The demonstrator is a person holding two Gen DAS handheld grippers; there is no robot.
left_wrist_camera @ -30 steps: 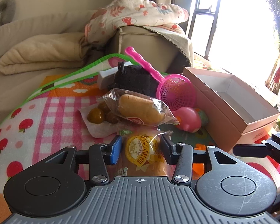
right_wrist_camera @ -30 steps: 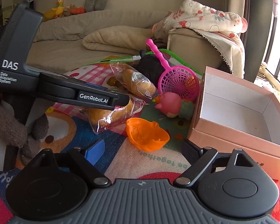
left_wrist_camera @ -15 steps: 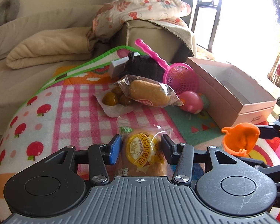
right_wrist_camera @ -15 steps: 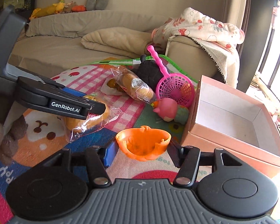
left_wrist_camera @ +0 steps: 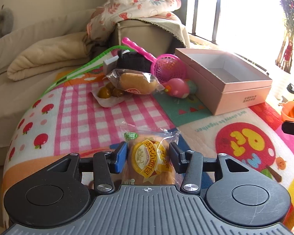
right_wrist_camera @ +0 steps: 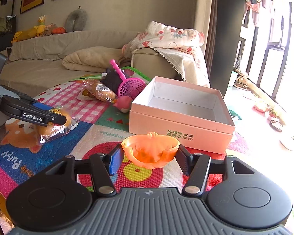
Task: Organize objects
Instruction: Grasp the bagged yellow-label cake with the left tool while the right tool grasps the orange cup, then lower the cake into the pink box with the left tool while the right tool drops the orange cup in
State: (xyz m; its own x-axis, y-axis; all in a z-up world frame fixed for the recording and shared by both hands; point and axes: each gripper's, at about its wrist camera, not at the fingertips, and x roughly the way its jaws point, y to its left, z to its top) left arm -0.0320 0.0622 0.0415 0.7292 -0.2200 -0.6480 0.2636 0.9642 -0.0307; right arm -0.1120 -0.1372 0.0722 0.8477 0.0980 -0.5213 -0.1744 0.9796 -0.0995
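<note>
Two grippers are each loaded. Left wrist view: the left gripper [left_wrist_camera: 148,157] has its jaws closed on a wrapped bread bun [left_wrist_camera: 150,161], held above the patterned play mat [left_wrist_camera: 84,117]. Ahead lie a second wrapped bun [left_wrist_camera: 136,82], a pink strainer [left_wrist_camera: 166,68], a pink toy [left_wrist_camera: 178,88] and the open pink box [left_wrist_camera: 243,96].

Right wrist view: the right gripper [right_wrist_camera: 149,157] clamps an orange bowl [right_wrist_camera: 150,149] by its sides, lifted just in front of the pink box [right_wrist_camera: 178,127], whose interior shows bare.
</note>
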